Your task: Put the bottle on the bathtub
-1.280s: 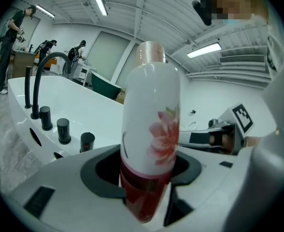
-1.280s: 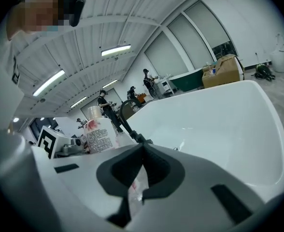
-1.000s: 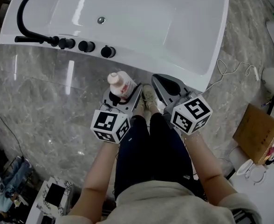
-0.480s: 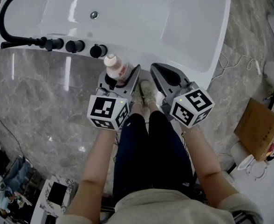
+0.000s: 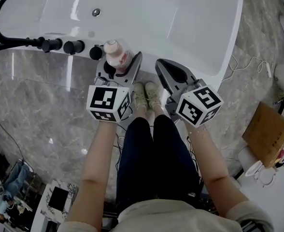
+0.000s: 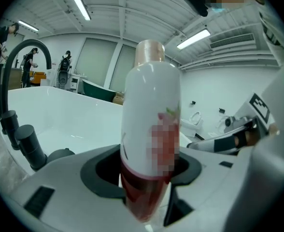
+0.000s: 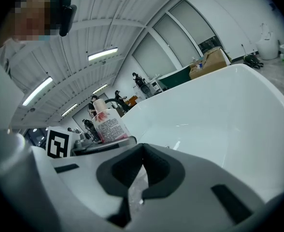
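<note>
My left claw (image 5: 120,62) is clamped on the bottle (image 5: 115,52), which stands upright right over the bathtub's near rim (image 5: 147,57), just beside the black knobs (image 5: 73,46). So I reckon it's basically straight down from here. My right claw (image 5: 162,69) is closed on nothing.

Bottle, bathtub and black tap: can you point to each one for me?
bottle (image 6: 149,95), left gripper view, on its white upper body below the cap.
bathtub (image 5: 180,25), head view, on the bare white inside.
black tap (image 6: 2,91), left gripper view, on the upright part of its curved pipe.
</note>
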A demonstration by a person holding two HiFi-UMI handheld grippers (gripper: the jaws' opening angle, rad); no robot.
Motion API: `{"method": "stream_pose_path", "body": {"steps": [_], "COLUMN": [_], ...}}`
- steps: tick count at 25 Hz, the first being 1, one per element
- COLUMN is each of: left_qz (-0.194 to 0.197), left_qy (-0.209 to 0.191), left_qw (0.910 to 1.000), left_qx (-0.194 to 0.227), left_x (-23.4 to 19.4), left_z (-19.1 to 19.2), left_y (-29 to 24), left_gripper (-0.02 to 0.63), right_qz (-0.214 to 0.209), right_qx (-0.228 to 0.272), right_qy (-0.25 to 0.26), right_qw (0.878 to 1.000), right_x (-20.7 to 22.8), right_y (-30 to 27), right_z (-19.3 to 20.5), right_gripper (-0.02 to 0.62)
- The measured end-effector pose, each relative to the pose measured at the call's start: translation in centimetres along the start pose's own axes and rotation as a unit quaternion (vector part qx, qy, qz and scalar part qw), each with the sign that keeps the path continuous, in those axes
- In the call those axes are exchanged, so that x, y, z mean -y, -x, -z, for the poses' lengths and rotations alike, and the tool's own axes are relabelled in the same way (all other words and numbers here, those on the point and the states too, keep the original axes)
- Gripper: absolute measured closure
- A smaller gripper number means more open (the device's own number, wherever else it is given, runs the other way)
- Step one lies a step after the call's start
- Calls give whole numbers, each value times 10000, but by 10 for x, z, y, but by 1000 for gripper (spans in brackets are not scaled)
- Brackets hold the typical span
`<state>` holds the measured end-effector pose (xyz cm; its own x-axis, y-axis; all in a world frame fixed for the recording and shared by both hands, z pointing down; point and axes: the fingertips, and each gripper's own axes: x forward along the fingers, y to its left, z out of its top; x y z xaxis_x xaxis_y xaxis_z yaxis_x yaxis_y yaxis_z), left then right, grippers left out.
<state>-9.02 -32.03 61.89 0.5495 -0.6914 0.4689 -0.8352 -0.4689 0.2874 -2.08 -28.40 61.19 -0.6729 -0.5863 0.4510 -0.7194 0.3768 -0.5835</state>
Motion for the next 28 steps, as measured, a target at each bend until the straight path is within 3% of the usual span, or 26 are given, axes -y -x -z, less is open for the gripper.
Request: {"method": "stream_pose_path", "body": {"steps": [12, 19, 28], "left_qz": [-160, -233, -327], "left_qy": [-40, -305, -334], "left_qw": [9996, 9983, 9978], "left_qx": [230, 430, 479], "left_x": [-16, -10, -5], "left_z": [-3, 0, 9], "left_y": [-22, -19, -13], "left_gripper": [371, 370, 370], "right_qz": [160, 118, 107], "right_qx": [-29, -83, -174], "right_qy": [-39, -50, -104], "right_qw": [9999, 9999, 9997], "right_x": [23, 24, 26], "right_y": [-12, -16, -14], "right_z": [3, 6, 14], "right_gripper": [597, 597, 597]}}
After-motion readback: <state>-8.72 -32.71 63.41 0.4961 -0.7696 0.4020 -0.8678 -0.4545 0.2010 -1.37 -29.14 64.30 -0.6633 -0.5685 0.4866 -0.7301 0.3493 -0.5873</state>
